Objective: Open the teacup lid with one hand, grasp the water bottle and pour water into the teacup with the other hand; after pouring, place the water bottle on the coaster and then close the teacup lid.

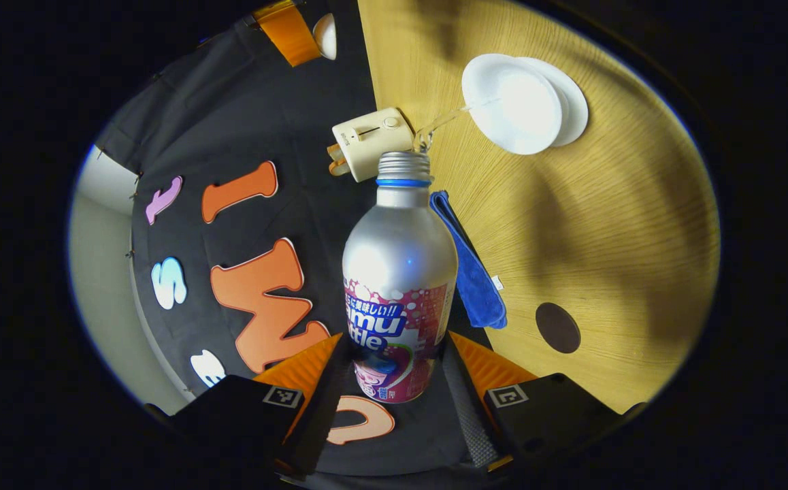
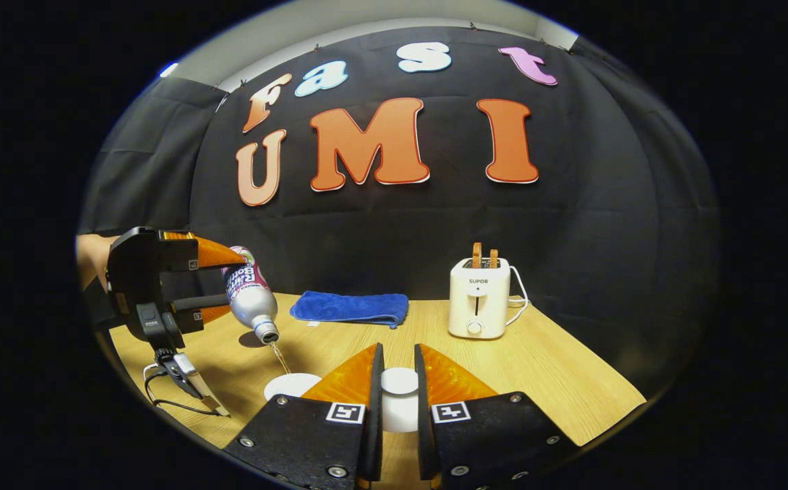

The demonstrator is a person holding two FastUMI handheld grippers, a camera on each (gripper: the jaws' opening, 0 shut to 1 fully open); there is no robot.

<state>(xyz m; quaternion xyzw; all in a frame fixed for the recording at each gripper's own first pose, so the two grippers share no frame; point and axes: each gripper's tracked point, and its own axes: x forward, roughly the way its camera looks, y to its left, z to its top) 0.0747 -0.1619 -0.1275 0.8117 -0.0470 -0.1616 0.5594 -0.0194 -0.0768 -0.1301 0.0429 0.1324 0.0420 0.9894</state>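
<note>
My left gripper [image 1: 394, 340] is shut on the lower body of a silver water bottle [image 1: 399, 258] with a pink label. The uncapped bottle is tipped toward the open white teacup [image 1: 513, 102], and a thin stream of water [image 1: 445, 121] runs from its mouth into the cup. In the right gripper view the tilted bottle [image 2: 251, 292] pours down at the teacup [image 2: 292, 385], held by the left gripper [image 2: 220, 286]. My right gripper [image 2: 397, 350] is shut on the knob of the white teacup lid [image 2: 399, 408], held just right of the cup. A dark round coaster [image 1: 557, 327] lies on the table.
A folded blue towel [image 2: 350, 307] lies at the back of the wooden table [image 2: 557, 367] by the wall. A cream toaster [image 2: 479, 299] with its cord stands at the back right. A person's hand [image 2: 91, 258] holds the left gripper, from which a cable hangs.
</note>
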